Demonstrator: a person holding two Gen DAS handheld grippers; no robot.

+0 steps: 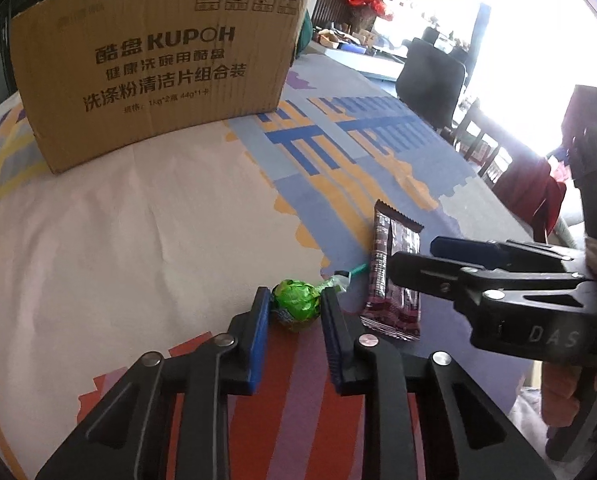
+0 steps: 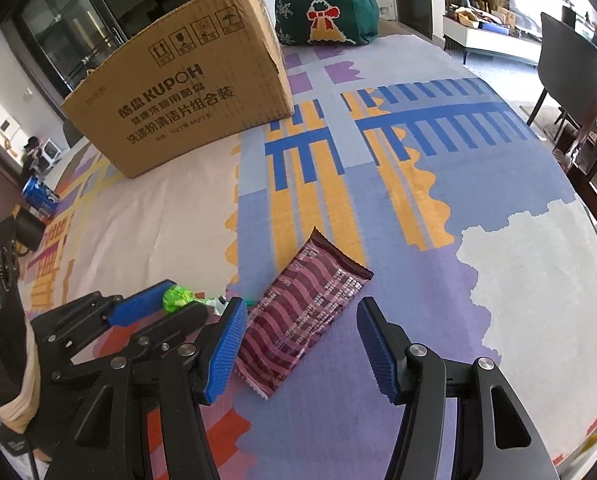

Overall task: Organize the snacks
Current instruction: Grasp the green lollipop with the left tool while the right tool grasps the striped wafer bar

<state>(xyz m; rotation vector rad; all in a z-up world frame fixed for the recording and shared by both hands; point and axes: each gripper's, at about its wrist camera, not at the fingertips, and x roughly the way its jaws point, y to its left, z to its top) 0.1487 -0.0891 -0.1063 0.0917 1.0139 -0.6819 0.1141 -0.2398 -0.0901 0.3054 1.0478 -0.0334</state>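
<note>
A green-wrapped lollipop (image 1: 296, 308) lies on the patterned cloth (image 1: 138, 240), and my left gripper (image 1: 294, 293) is shut on its head, blue pads pressing both sides. The stick points off to the right. Just right of it lies a dark maroon snack bar (image 1: 386, 240). In the right wrist view, my right gripper (image 2: 301, 304) stands open over the snack bar (image 2: 298, 332), one finger on each side; the right pad is clear of the wrapper. The left gripper (image 2: 184, 300) shows there at lower left with the lollipop (image 2: 176, 298). The right gripper (image 1: 416, 254) enters the left wrist view from the right.
A brown cardboard box (image 1: 150, 72) (image 2: 178, 104) stands at the back of the cloth. A green festive bag (image 2: 322, 4) sits behind it. A blue can (image 2: 38, 196) lies at the far left edge. Dark chairs (image 2: 570, 72) stand off to the right.
</note>
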